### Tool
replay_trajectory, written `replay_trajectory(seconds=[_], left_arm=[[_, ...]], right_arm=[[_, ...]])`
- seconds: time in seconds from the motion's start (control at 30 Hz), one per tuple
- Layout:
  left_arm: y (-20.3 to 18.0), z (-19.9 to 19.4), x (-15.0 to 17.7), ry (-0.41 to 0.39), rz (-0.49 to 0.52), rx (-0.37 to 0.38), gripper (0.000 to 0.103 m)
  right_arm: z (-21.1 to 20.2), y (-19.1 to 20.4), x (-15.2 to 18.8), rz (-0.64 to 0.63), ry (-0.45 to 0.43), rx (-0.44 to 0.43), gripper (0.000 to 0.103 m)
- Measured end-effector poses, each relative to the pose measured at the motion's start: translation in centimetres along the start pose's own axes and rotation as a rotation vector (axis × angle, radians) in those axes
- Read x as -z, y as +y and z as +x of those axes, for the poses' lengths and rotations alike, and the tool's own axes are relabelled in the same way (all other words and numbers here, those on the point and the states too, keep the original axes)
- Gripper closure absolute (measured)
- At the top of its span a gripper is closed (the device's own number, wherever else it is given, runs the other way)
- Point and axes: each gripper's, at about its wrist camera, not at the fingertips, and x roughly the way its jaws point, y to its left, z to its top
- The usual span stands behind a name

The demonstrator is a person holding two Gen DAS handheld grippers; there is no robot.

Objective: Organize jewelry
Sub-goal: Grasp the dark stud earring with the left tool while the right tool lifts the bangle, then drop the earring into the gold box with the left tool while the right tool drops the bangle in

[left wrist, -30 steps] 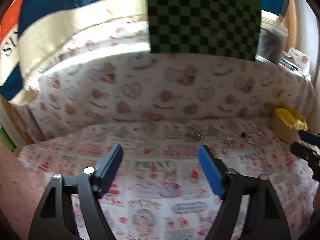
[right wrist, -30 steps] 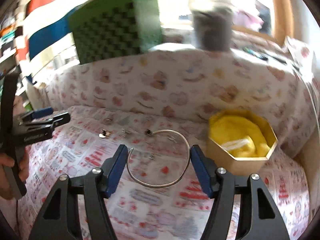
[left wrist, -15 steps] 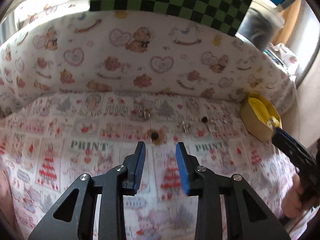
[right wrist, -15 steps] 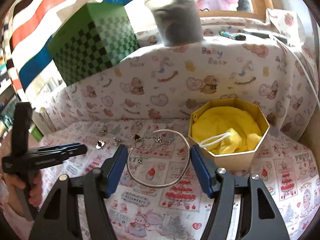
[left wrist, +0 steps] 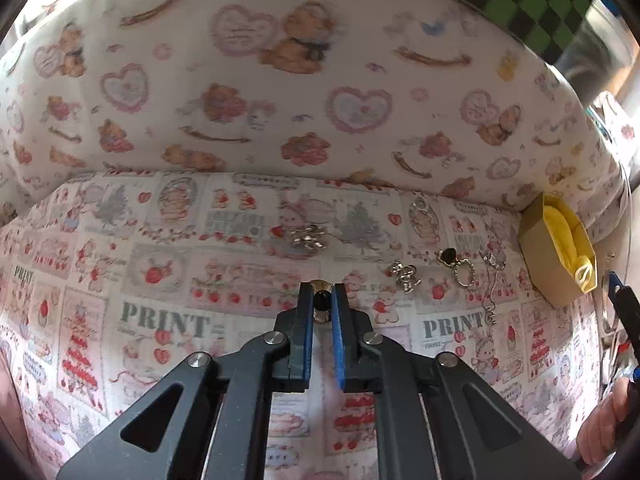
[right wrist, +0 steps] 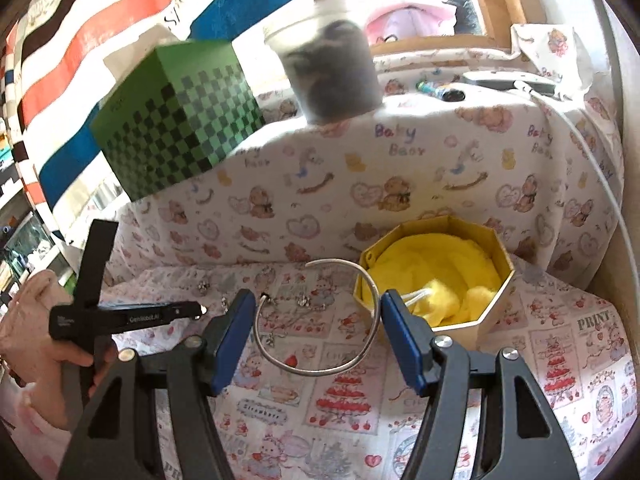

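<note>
While my left tool (left wrist: pixel 320 304) pinches the small earring (left wrist: pixel 320 303) on the cloth | my right tool (right wrist: pixel 318 320) holds the bangle (right wrist: pixel 316 320) (box (right wrist: pixel 480 312) just right)

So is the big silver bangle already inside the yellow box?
No, the silver bangle sits between the right gripper's fingers, outside the yellow box.

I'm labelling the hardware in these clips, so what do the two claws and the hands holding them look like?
Both are the same build: the left claw and right claw have black plastic linkage arms with triangular cut-outs and silver pivot screws, and fingers lined with ribbed blue pads. Seen from the right wrist, the left one has a black pistol-style handle with small white lettering on its side. The left hand wears no glove; no cables show.
</note>
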Motion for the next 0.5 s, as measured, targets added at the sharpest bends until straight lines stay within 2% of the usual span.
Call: replay_trajectory(seconds=[0.23,0.37,0.5], left_arm=[[-0.1,-4.7,1.2,-0.075,0.014,0.029,0.096],[-2.3,-8.5,2.5,-0.16,0.085,0.009,0.096],[-4.9,-10.9,3.2,-0.207,0.125,0.051,0.096]], right_arm=[[-0.1,-2.7,-1.0,0.067,-0.017,0.08,0.04],[-0.6,-5.3,-1.7,0.161,-0.031,0.043,0.04],[-0.6,-7.6,-2.1,0.232,-0.035,-0.002,0.04]])
